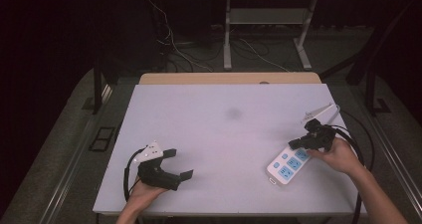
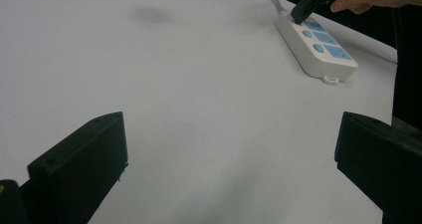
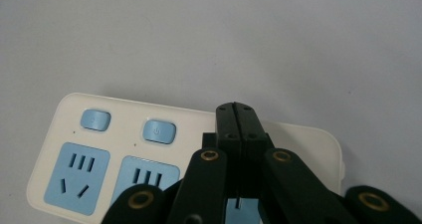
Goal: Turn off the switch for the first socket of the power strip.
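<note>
Power strip (image 1: 289, 165), white with blue sockets and blue switch buttons, lay flat near the right front part of the table (image 1: 219, 129), set on a slant with one short end pointing toward the front edge and its cord running off toward the far right corner. The right tool (image 1: 298, 144) was held down over the strip's far end, jaws pressed together with nothing between them, their joined tip aimed at the row of switches. I took that as a poke at a button (closed jaws make a single blunt finger), though whether the tip actually touched the casing I could not tell. In the right gripper view two round-cornered switches (image 3: 159, 132) sat to the left of the tip, each above its own socket.

The left tool (image 1: 169, 167) rested near the front left of the table, jaws spread wide and gripping nothing, pointed across toward the strip and well apart from it. It looked parked, waiting.

Room was generous: the whole middle and back of the white table lay bare apart from a faint dark smudge (image 1: 233, 113). The tight side was the right one, where the strip sat near the table's right edge, and the right tool's black cable (image 1: 359, 149) looped over that edge, so a shove outward seemed to me the risk.
</note>
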Demonstrator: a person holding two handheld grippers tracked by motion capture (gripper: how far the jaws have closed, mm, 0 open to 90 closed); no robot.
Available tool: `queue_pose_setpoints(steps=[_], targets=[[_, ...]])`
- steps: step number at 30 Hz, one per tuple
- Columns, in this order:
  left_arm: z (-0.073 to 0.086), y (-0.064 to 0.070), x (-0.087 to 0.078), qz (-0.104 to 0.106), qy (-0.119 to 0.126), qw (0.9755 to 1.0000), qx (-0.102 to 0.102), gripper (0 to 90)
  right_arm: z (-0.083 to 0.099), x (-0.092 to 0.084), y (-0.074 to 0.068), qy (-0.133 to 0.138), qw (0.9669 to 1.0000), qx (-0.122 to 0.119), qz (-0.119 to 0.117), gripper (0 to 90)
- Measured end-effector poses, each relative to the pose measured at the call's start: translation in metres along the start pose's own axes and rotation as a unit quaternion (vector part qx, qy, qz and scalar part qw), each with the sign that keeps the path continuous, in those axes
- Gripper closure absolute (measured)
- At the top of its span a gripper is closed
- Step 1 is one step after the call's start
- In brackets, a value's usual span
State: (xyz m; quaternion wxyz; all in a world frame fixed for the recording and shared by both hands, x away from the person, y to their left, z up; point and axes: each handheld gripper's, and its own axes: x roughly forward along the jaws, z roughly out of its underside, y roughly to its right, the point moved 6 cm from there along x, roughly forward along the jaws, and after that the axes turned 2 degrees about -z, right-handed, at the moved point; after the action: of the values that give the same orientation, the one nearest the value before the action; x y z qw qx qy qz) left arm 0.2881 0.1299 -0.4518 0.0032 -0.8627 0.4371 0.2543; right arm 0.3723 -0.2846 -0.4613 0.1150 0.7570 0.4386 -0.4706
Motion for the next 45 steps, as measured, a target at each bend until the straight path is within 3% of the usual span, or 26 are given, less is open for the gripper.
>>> queue_pose_setpoints(steps=[15,19,23,30,45], targets=[[0.0,-0.001,0.001,-0.001,-0.001,1.0,-0.004,0.0,-0.002,-0.001,0.0,-0.012,0.9999,-0.002,-0.001,90.0],[0.001,-0.002,0.001,0.0,-0.002,1.0,-0.003,0.0,-0.009,-0.01,0.001,-0.009,0.9999,-0.009,0.002,90.0],[0.001,-0.002,0.002,0.001,-0.003,1.0,-0.004,0.0,-0.015,-0.022,0.002,0.01,0.9999,-0.009,-0.009,90.0],[0.001,-0.002,0.002,0.001,-0.003,1.0,-0.005,0.0,-0.018,-0.038,0.002,0.026,0.9997,-0.001,-0.005,90.0],[0.001,-0.002,0.0,0.002,0.001,1.0,-0.006,0.0,-0.005,-0.068,-0.003,0.067,0.9969,0.035,0.022,89.8]])
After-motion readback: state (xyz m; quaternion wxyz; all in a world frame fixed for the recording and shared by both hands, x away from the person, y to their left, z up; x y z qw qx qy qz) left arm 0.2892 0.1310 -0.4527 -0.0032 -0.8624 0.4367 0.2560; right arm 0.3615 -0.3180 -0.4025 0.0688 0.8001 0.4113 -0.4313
